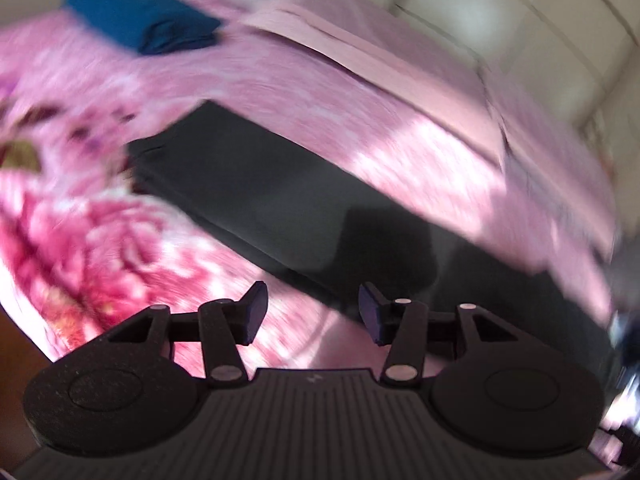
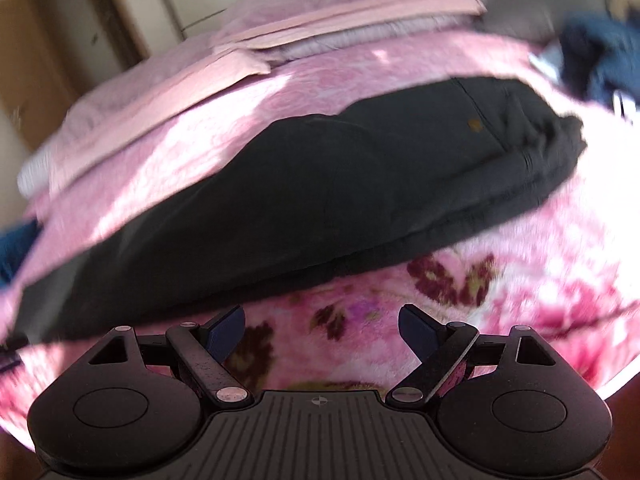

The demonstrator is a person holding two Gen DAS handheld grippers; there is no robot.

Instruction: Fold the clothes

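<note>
Plainly, the long dark-grey pair of trousers (image 2: 304,184) lay stretched flat across the fluffy pink floral blanket (image 2: 400,300) on the bed, folded lengthwise, and neither claw had hold of it. The left gripper (image 1: 310,312) hung with its jaws wide over the near edge of the trousers, at what looked to be the leg end; the right gripper (image 2: 320,334) hung equally wide over bare blanket, just short of the trousers' near edge, with the waistband off to its right. Both views were smeared with motion, so a fast approach seemed the main risk: a pad could pinch blanket pile along with the cloth, or catch only the top layer, and the lengthwise fold would slide apart. Beyond the trousers lay a folded teal garment (image 1: 140,20) and a pale pink pillow (image 1: 360,52).
</note>
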